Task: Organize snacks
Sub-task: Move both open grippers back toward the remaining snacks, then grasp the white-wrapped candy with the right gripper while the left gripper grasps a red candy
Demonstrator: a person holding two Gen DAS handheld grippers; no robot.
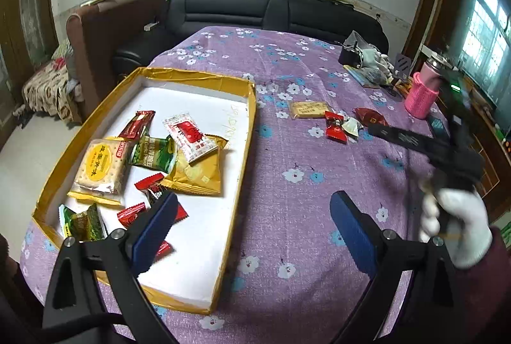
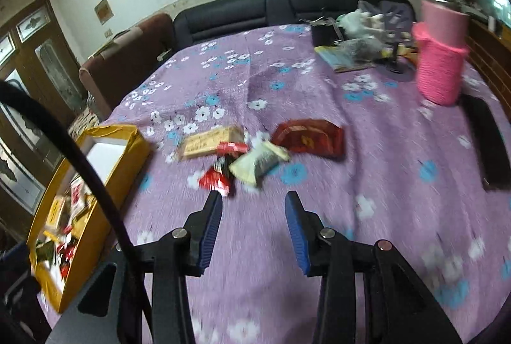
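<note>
A yellow-rimmed box [image 1: 198, 77] with a white floor holds several snack packets, among them a cracker pack [image 1: 99, 167] and a gold bag [image 1: 198, 175]. My left gripper [image 1: 254, 200] stands wide open and holds nothing; its left finger is over the box's near corner and its right finger over the cloth. Loose snacks lie on the purple flowered cloth: a tan packet [image 2: 209, 142], a red candy [image 2: 217, 178], a cream packet [image 2: 255, 163] and a dark red packet [image 2: 309, 136]. My right gripper [image 2: 254, 197] is open and empty just short of them, held by a white-gloved hand [image 1: 460, 226].
A bottle in a pink knitted sleeve [image 2: 442, 63] stands at the right. Behind it sits a heap of bags and small items [image 2: 357, 34]. A flat black object [image 2: 488, 139] lies near the right edge. A dark sofa [image 1: 255, 9] backs the table.
</note>
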